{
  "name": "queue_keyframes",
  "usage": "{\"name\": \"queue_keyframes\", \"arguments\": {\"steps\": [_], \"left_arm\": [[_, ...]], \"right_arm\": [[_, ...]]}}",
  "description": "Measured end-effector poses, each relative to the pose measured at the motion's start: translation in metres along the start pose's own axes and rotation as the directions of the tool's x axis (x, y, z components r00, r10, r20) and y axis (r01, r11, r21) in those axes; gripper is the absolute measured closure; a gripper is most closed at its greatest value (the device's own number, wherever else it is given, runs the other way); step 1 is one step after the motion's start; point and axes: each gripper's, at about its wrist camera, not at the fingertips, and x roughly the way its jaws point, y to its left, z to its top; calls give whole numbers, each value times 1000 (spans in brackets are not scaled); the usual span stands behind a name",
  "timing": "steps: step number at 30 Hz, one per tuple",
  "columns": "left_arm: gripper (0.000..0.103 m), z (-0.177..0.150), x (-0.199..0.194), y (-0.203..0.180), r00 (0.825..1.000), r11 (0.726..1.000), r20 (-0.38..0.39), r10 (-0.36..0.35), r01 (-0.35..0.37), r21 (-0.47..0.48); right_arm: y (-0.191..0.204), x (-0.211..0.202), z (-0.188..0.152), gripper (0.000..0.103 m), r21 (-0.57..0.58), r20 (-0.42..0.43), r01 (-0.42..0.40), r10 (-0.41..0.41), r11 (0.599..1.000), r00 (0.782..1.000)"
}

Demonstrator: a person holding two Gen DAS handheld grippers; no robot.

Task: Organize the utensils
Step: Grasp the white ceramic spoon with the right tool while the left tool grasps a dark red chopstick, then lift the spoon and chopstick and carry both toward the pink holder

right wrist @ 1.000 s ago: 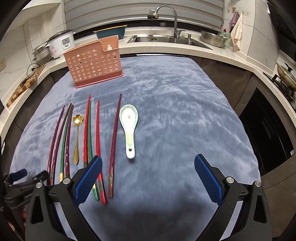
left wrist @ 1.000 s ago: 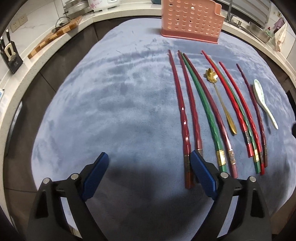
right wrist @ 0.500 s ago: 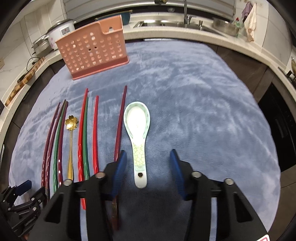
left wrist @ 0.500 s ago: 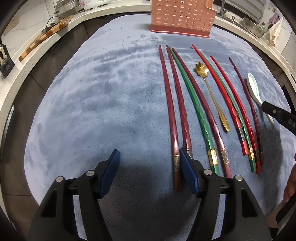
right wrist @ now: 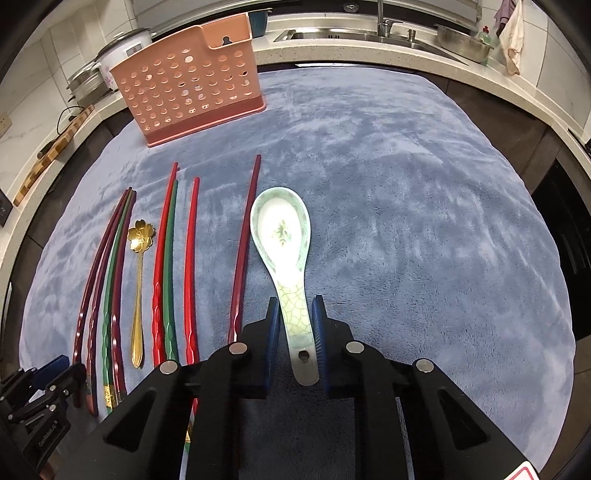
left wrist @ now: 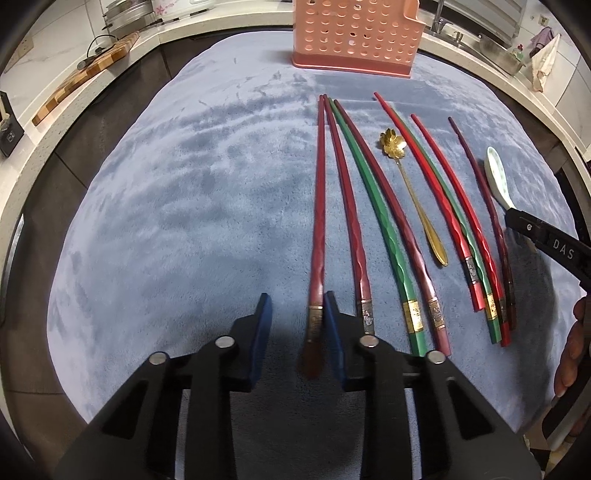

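Observation:
Several red, maroon and green chopsticks lie side by side on a blue-grey mat point(left wrist: 184, 206). A gold flower spoon point(left wrist: 395, 142) lies among them, also in the right wrist view point(right wrist: 139, 236). My left gripper point(left wrist: 297, 338) is part closed, its jaws astride the end of the leftmost maroon chopstick point(left wrist: 318, 221), with a gap on the left side. My right gripper point(right wrist: 295, 332) has its jaws close around the handle of the white-green ceramic spoon point(right wrist: 282, 236), which lies on the mat. The pink perforated utensil holder point(left wrist: 356, 37) stands at the far edge of the mat point(right wrist: 406, 184).
A wooden cutting board point(left wrist: 85, 77) lies on the counter to the left. A rice cooker point(right wrist: 122, 55) stands behind the holder point(right wrist: 192, 96). A sink with a tap point(right wrist: 384, 22) and a metal bowl point(right wrist: 463, 42) are at the back right.
Both grippers moved forward and down and narrowed. The left now straddles the leftmost chopstick's end; the right now straddles the ceramic spoon's handle.

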Motion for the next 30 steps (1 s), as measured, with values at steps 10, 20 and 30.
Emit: {"name": "queue_keyframes", "arguments": {"steps": [10, 20, 30], "left_arm": [[95, 2, -12, 7, 999, 999, 25, -26, 26, -25], [95, 19, -60, 22, 988, 997, 147, -39, 48, -61], [96, 65, -109, 30, 956, 997, 292, -32, 52, -61]], "right_arm": [[0, -16, 0, 90, -1, 23, -12, 12, 1000, 1000], [-5, -53, 11, 91, 13, 95, -24, 22, 1000, 995], [-3, -81, 36, 91, 11, 159, -58, 55, 998, 986]]}}
